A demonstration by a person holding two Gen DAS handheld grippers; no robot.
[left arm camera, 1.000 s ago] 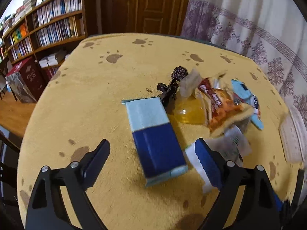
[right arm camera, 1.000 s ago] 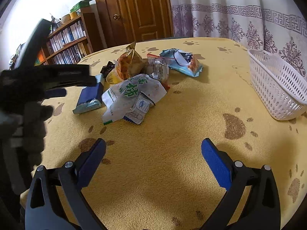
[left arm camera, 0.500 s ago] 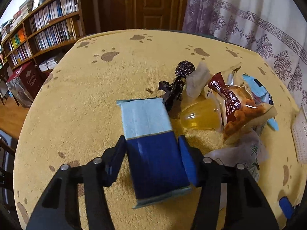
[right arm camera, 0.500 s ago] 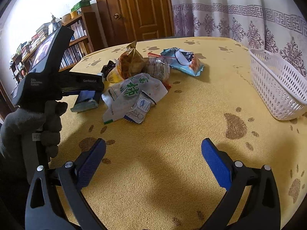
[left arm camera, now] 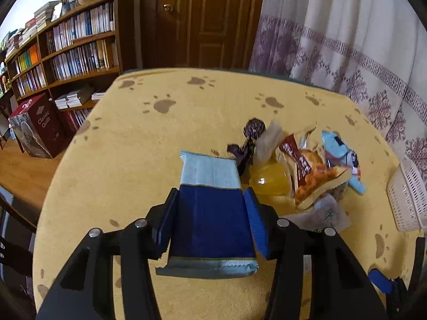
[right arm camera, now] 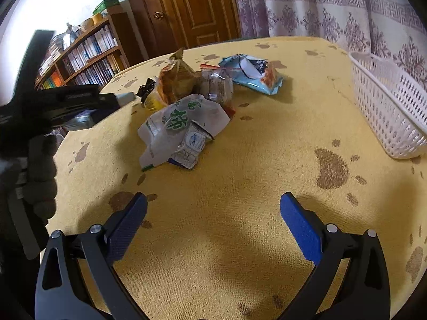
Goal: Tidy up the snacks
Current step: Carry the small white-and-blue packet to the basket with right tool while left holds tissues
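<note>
Blue pads of our left tongs [left arm camera: 210,213] have just been closing and now clamp the dark-blue half of the packet [left arm camera: 210,213], one pad pressed on each long side. Its pale-blue far end sticks out ahead of the pads, and the crimped near end casts a shadow on the yellow surface [left arm camera: 128,144] below, so that end looks lifted clear; whether the far end still rests on the cloth we cannot tell.

Our right tongs [right arm camera: 213,205] hang above a bare stretch of paw-print cloth, pads wide apart, nothing between them. From that view a gloved hand [right arm camera: 40,168] grips the left handle at the left edge.

Just past the packet lies the snack pile. Nearest the right tongs is a white bag [right arm camera: 184,122] with green characters, overlapping a small crumpled foil packet [right arm camera: 190,144]. Behind it, in the left view, an orange jelly cup [left arm camera: 269,180] sits just beside the packet's far right corner, with a dark twisted candy wrapper [left arm camera: 248,146] and a beige wrapper [left arm camera: 268,141] touching it. To the right of these leans an orange-brown snack bag [left arm camera: 312,176], and behind that a light-blue bag [left arm camera: 339,154].

White lattice basket [right arm camera: 387,104] stands well apart from the pile, at the right edge of the surface.

Beyond the surface: bookshelf [left arm camera: 66,53] on the left, wooden door [left arm camera: 205,18] centre, patterned curtain [left arm camera: 347,40] right, a maroon box [left arm camera: 40,128] on the floor.
</note>
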